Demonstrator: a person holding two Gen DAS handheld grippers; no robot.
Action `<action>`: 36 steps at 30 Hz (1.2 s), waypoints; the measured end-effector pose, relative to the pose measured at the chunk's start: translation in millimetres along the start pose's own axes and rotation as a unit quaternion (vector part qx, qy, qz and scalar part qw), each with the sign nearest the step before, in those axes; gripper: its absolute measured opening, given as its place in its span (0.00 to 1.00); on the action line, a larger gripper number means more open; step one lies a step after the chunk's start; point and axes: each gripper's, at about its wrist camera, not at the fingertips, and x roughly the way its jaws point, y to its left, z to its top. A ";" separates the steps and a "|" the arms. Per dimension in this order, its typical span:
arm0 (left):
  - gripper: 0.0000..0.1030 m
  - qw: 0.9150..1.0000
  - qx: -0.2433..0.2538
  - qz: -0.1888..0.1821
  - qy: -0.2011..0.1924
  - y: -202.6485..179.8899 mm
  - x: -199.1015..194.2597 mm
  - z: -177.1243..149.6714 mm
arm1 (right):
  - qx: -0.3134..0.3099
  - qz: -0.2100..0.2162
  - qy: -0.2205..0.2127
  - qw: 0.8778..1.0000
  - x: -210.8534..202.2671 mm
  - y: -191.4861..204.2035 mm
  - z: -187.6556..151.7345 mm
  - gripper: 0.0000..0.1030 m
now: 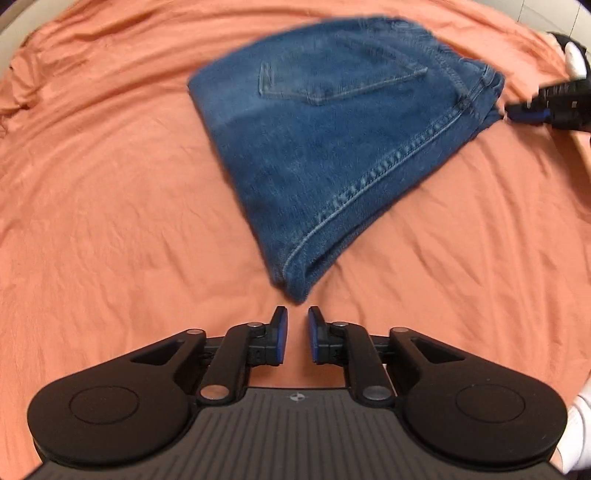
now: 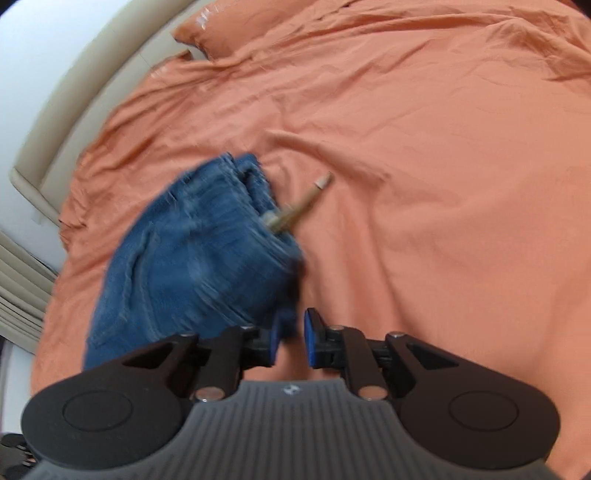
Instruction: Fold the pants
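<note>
Folded blue jeans [image 1: 332, 140] lie on the orange bed sheet [image 1: 110, 184], back pocket up. My left gripper [image 1: 295, 334] is open and empty, just short of the jeans' near corner. My right gripper [image 2: 290, 339] is open, right at the edge of the jeans [image 2: 192, 266], which look blurred in the right wrist view. The right gripper also shows in the left wrist view [image 1: 535, 107] by the jeans' right corner. A tan paper tag [image 2: 306, 201] sticks out from the jeans.
The orange sheet [image 2: 443, 184] covers the bed, wrinkled. A beige headboard [image 2: 92, 85] and a white wall lie at the left in the right wrist view. A pillow [image 2: 229, 33] sits at the top.
</note>
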 end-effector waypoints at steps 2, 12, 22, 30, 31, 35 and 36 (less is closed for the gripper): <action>0.26 1.000 -0.018 -0.005 -0.019 7.5 -13.3 1.7 | 0.007 0.007 0.001 1.000 -8.4 -1.4 -1.9 0.11; 0.74 0.971 -0.180 -0.023 -0.156 57.4 -23.1 40.6 | 0.010 0.061 0.002 0.998 -35.7 19.7 8.8 0.64; 0.78 0.936 -0.300 -0.105 -0.153 102.2 33.2 52.8 | 0.065 0.073 0.034 0.995 11.6 4.9 16.4 0.65; 0.79 0.856 -0.430 -0.244 -0.151 144.6 102.6 42.0 | 0.097 0.125 0.043 0.986 46.5 -14.4 20.7 0.67; 0.79 0.852 -0.433 -0.251 -0.157 145.9 106.7 42.8 | 0.104 0.136 0.043 0.984 49.8 -17.6 21.0 0.67; 0.73 0.846 -0.429 -0.270 -0.167 147.1 121.0 53.0 | 0.124 0.172 0.040 0.976 59.7 -25.1 22.1 0.67; 0.69 0.845 -0.426 -0.274 -0.168 146.8 123.7 55.3 | 0.132 0.181 0.039 0.974 61.5 -26.8 22.6 0.68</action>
